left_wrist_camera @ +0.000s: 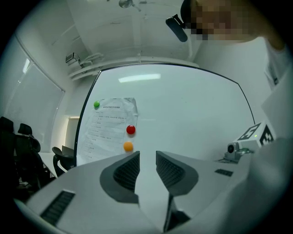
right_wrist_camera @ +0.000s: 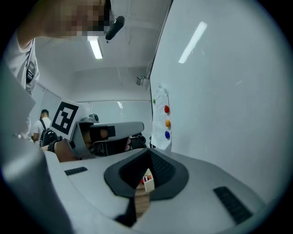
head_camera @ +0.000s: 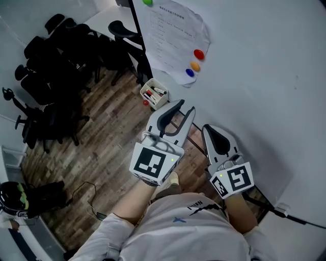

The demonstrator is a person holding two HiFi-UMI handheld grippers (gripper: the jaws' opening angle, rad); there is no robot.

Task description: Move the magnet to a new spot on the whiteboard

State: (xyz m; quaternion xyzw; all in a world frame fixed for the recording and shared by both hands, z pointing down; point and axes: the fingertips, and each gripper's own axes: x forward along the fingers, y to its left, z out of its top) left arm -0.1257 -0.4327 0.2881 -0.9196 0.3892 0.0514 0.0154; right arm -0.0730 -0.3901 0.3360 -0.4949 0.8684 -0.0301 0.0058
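Far left in the head view, dark office chairs (head_camera: 51,76) crowd the wooden floor. A small marker box (head_camera: 154,93) sits at the foot of the whiteboard (head_camera: 254,76).

Next comes the left gripper (head_camera: 186,105), pointing toward the board. Its own view shows the jaws standing apart with nothing between them, and it is still short of the board. Just beyond its tips hangs a printed sheet (head_camera: 173,35), wrinkled along its edges. A green magnet (head_camera: 147,2) sits at the sheet's top, and a red magnet (head_camera: 198,54), an orange magnet (head_camera: 195,66) and a blue magnet (head_camera: 190,73) are stacked close together near its lower corner. None has been lifted, so the move has probably not begun.

Further right, the right gripper (head_camera: 208,128) rests with its jaw tips together, holding nothing.

The three lower magnets sit so near each other that wide jaws could nudge a neighbour while closing on one. Their smooth domed caps may slip from the pads. A pinch set too deep could catch and crease the paper, and removing one magnet may let that corner sag.
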